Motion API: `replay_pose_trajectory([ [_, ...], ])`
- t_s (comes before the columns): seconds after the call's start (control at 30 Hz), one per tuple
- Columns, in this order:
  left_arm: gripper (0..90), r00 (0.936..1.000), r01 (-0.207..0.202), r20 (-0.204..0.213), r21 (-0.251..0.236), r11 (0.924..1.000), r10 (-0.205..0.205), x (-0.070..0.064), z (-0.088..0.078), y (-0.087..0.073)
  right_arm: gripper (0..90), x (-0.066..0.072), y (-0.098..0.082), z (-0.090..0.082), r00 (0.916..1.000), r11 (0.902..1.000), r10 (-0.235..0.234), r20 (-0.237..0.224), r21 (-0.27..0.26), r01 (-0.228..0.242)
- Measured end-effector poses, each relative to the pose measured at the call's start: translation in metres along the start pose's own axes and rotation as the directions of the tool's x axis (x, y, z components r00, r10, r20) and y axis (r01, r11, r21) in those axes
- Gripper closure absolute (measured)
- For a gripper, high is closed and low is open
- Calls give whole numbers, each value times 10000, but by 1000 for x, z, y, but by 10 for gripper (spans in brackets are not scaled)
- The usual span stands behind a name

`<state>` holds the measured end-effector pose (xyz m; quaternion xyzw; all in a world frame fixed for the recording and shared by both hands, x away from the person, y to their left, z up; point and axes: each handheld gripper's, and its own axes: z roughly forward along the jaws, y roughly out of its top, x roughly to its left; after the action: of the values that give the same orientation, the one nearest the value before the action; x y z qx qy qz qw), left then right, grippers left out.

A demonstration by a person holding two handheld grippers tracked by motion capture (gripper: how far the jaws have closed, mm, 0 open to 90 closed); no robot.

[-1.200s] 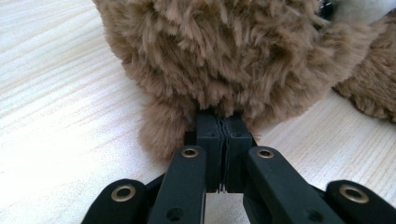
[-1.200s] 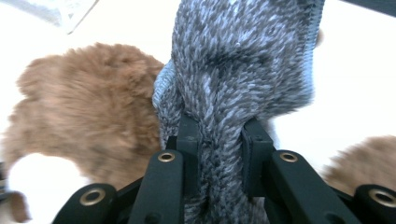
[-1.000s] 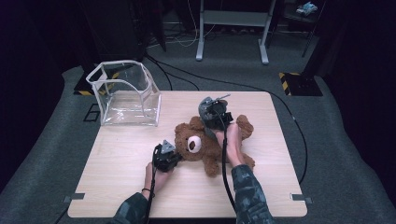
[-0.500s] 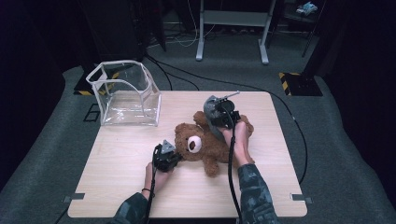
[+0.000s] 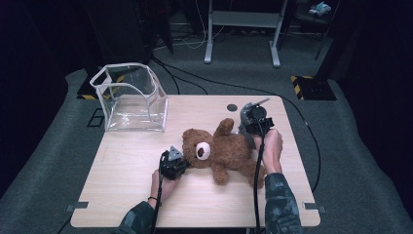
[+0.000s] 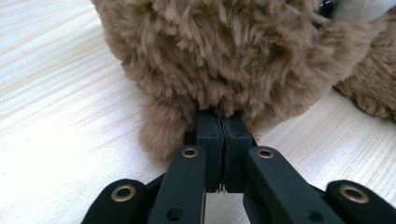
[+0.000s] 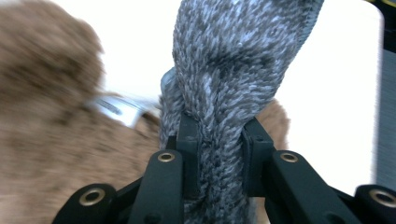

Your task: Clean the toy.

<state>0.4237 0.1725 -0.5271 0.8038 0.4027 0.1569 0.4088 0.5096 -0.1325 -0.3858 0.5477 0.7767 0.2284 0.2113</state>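
teddy bear (image 5: 221, 151) lies on its back mid-counter (image 5: 126, 195), head toward 9 o'clock; left tool (image 6: 223, 140) is pinched together on fur at the head. right tool (image 7: 218, 140), at the bear's 3 o'clock end, is clamped on a grey knitted garment (image 7: 233, 60). step in hand looks like undressing; next move likely calls for drawing the knit clear toward 3 o'clock while the head stays pinned.

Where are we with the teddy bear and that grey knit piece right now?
Done: the left gripper is shut on fur at the head of the brown plush teddy bear, pinning it to the light wooden table. In hand: the right gripper is clamped on a grey knitted garment, at the bear's far end. Left: working the knit clear; the clear plastic box holds nothing yet.
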Motion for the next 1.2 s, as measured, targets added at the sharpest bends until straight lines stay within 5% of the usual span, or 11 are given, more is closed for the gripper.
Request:
replay_pose_trajectory([
  [0.1,878,10000,-6,-7,-1,10000,6,0,0,0,737,15,5,-5,9939,9985,-10,-1106,-538,-50],
  [0.2,878,10000,-4,-6,-4,10000,4,0,0,0,737,28,9,0,9936,9976,-657,-914,-281,634],
  [0.27,878,10000,-6,-14,0,10000,6,0,0,0,737,28,9,7,9946,9950,-995,-282,52,996],
  [0.43,878,10000,1,-11,22,10000,-1,0,0,0,737,-10,-4,15,9974,9973,-246,674,704,198],
  [0.6,878,10000,3,-4,16,10000,-3,0,0,0,737,-38,-15,10,9859,9949,307,1648,899,-460],
  [0.73,878,10000,1,-2,-3,10000,-1,0,0,0,737,-55,-27,7,9798,9910,842,1817,877,-1014],
  [0.83,878,10000,7,1,0,10000,-7,0,0,0,738,-62,-40,10,9806,9893,858,1765,1015,-1049],
  [1.03,878,10000,2,-4,-2,10000,-2,0,0,0,738,-61,-64,24,9906,9816,1294,435,1358,-1342],
  [1.2,878,10000,-12,-13,-6,10000,12,0,0,0,738,-54,-71,26,9918,9742,1197,452,1873,-1261],
])
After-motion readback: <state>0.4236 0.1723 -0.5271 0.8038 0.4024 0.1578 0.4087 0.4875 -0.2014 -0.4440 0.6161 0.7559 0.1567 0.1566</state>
